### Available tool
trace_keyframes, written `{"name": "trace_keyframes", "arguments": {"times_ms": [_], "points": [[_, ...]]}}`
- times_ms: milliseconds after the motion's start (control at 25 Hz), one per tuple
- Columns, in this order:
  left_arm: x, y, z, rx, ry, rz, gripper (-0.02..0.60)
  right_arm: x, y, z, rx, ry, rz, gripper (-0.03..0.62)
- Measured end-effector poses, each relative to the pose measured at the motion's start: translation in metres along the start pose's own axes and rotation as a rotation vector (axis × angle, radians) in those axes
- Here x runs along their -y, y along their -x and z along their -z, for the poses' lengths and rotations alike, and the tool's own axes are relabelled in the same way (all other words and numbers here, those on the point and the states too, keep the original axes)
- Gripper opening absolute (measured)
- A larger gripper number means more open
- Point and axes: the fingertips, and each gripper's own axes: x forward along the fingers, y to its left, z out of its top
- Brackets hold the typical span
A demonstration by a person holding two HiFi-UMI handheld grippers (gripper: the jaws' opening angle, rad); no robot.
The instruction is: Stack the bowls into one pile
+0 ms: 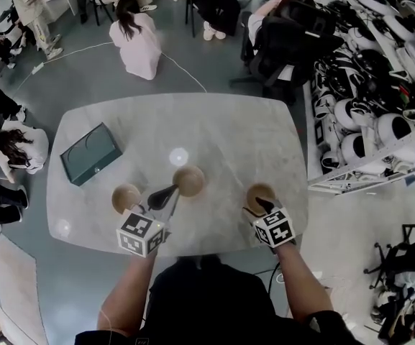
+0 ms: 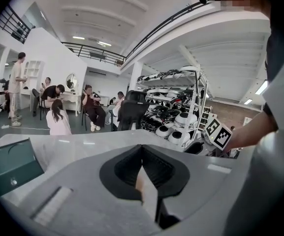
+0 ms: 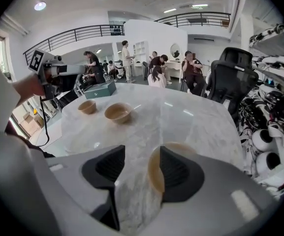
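Note:
Three tan bowls stand apart along the near side of the marble table (image 1: 214,128): a left bowl (image 1: 124,197), a middle bowl (image 1: 190,180) and a right bowl (image 1: 254,191). My right gripper (image 1: 264,206) is open and straddles the near rim of the right bowl (image 3: 154,173), one jaw inside, one outside, pads not pressing. The left and middle bowls (image 3: 87,106) (image 3: 118,112) show far off in that view. My left gripper (image 1: 172,190) is shut, its tips just left of the middle bowl. In the left gripper view the left gripper (image 2: 142,150) shows closed jaws with a tan sliver below them.
A dark green box (image 1: 90,153) lies at the table's far left. A person (image 1: 137,40) crouches beyond the far edge, and a black chair (image 1: 288,42) stands at the far right corner. Shelves of white and black gear (image 1: 380,106) run along the right.

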Motion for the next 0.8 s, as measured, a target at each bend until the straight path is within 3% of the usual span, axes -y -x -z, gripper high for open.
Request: {"name": "trace_keyframes", "arguments": {"times_ms": [600, 800], "points": [[-0.002, 0.0, 0.018, -0.044, 0.001, 0.014, 0.011, 0.016, -0.053, 0.056, -0.225, 0.069, 0.051, 0.221], [-0.003, 0.006, 0.015, -0.039, -0.003, 0.012, 0.011, 0.016, -0.054, 0.062, -0.274, 0.062, 0.06, 0.153]]}}
